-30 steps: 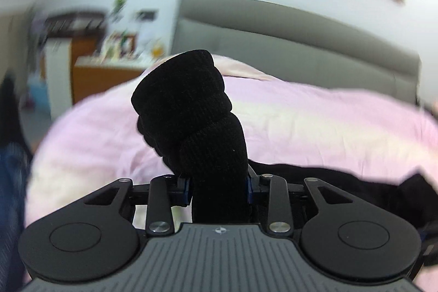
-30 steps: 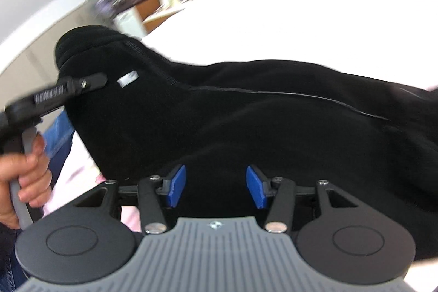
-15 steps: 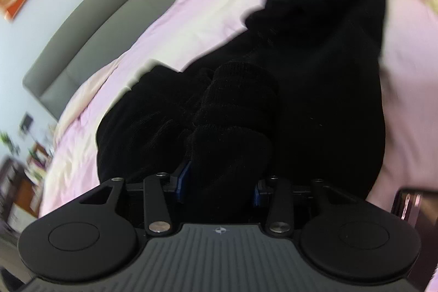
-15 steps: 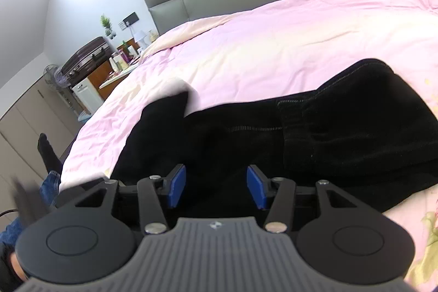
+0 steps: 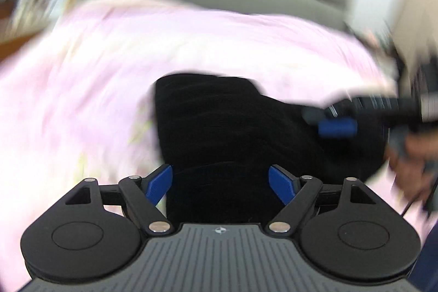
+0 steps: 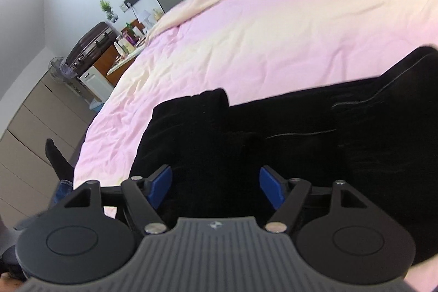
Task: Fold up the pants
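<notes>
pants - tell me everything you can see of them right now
The pants are black, a soft thick fabric with a stitched seam visible. They lie doubled over in layers on the pink duvet, one end a rounded fold, not a neat flat stack. The left gripper and right gripper have both just been opening; cloth sits between the spread blue pads, which do not pinch it. In the blurred left view the right gripper also hovers at the pants' far edge.

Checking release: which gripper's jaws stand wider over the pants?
The left gripper: its blue pads clear the black pants more widely than the right gripper's.
</notes>
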`<state>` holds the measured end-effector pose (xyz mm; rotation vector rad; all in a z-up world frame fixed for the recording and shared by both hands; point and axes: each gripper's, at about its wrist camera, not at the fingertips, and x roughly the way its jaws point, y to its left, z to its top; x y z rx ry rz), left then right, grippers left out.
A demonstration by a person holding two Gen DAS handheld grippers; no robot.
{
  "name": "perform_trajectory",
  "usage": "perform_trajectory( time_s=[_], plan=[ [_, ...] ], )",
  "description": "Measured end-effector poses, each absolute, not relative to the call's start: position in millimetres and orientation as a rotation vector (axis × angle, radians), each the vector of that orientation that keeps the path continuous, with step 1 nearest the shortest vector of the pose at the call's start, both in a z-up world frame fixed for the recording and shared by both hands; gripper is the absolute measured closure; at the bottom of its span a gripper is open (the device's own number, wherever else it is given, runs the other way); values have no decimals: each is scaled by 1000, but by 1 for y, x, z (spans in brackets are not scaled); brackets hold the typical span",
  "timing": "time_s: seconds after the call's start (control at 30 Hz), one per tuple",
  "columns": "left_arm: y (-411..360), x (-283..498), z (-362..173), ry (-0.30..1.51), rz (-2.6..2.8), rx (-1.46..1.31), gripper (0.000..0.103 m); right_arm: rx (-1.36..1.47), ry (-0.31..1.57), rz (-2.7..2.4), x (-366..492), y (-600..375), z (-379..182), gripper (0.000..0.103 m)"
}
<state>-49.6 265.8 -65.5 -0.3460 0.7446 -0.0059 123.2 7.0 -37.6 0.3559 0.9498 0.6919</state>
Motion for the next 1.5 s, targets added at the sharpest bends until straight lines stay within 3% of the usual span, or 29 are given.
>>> perform_trajectory(
  time_s=[0.17,0.2,0.23,0.43,0.5,0.6,0.8,0.9,1.07,1.2,1.5],
  plan=[
    [317,-35,-114,840,20,-732,13,274,1059,666,143,47,-66,36],
    [316,-38,-121,846,22,-758,13,253,1064,672,141,52,-70,43],
    [319,-35,-125,850,18,-775,13,259,1072,706,139,55,-74,57],
    [316,-33,-130,849,-13,-823,12,283,1044,785,138,41,-69,69],
    [314,-37,-123,837,-15,-810,12,361,1011,815,142,23,-58,91],
    [310,-40,-117,803,-48,-801,11,472,949,850,140,-4,-48,93],
    [289,-27,-139,898,-12,-742,8,281,1042,732,134,5,-90,87],
    [282,-30,-143,892,14,-734,7,253,1029,684,132,8,-90,70],
    [285,-33,-141,876,7,-758,7,139,843,656,111,-10,-51,63],
    [286,-31,-143,879,3,-772,5,-175,665,487,92,-33,-41,40],
    [284,-33,-141,878,6,-769,4,-635,592,473,64,-7,-88,38]
  ],
)
